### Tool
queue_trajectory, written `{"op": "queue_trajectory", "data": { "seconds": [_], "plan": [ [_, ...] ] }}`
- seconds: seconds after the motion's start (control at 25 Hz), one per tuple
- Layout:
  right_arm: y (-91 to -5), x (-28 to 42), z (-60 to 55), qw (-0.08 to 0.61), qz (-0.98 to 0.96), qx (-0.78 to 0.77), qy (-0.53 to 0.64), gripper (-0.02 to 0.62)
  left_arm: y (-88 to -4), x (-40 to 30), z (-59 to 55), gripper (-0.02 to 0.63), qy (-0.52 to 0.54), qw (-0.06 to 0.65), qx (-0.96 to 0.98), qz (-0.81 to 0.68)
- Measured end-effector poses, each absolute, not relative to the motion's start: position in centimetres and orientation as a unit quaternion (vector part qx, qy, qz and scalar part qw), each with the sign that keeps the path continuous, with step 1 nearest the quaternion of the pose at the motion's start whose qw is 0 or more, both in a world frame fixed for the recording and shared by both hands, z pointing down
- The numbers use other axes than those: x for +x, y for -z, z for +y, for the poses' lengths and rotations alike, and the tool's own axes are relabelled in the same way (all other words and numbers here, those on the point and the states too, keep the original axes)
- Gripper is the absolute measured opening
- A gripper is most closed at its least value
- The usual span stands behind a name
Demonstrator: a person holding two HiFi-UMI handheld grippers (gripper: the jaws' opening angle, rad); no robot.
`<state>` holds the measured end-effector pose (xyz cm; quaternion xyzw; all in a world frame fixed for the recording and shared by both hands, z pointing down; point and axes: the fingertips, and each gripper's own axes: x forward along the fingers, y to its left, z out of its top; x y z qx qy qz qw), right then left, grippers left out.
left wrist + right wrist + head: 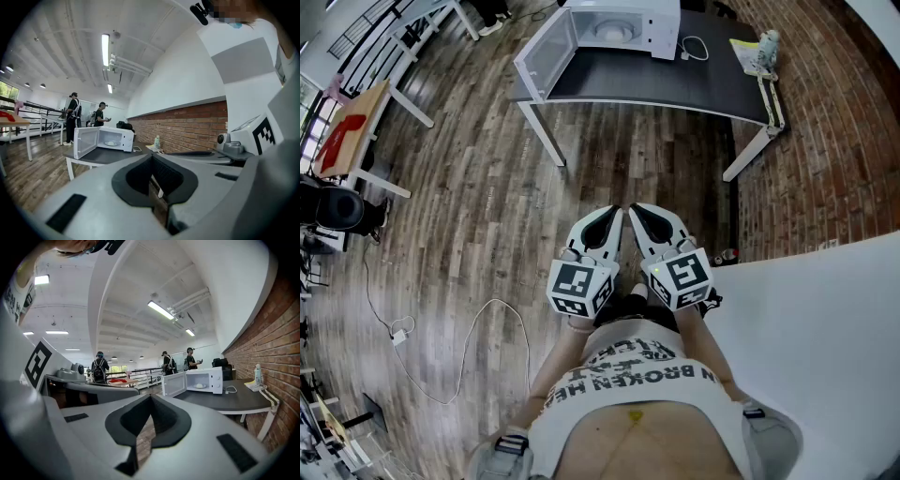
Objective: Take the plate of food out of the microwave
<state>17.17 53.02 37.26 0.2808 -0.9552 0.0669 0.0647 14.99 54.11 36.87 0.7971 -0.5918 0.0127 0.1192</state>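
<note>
A white microwave (617,26) stands on a dark table (675,86) far ahead, its door (546,54) swung open to the left. Inside it sits a white plate of food (111,143), also seen as the plate (200,386) in the right gripper view and the plate (612,34) in the head view. My left gripper (615,214) and right gripper (634,210) are held side by side close to my body, well short of the table. Both are shut with nothing between their jaws.
A bottle (768,43) and papers lie at the table's right end by the brick wall (834,122). A white cable (692,49) lies beside the microwave. A cord (464,347) trails on the wooden floor at left. People (72,117) stand beyond the table.
</note>
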Motion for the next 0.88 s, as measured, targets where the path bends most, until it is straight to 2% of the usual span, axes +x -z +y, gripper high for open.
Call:
{"op": "queue_trajectory", "data": {
  "seconds": [0.44, 0.88],
  "plan": [
    [-38.5, 18.8, 51.5, 0.053, -0.952, 0.285, -0.094, 0.008, -38.1, 15.7, 53.7, 0.008, 0.002, 0.136, 0.789, -0.599],
    [-39.6, 14.8, 47.2, 0.069, -0.948, 0.298, -0.089, 0.009, -39.2, 11.3, 48.9, 0.008, 0.003, 0.142, 0.792, -0.594]
  ]
}}
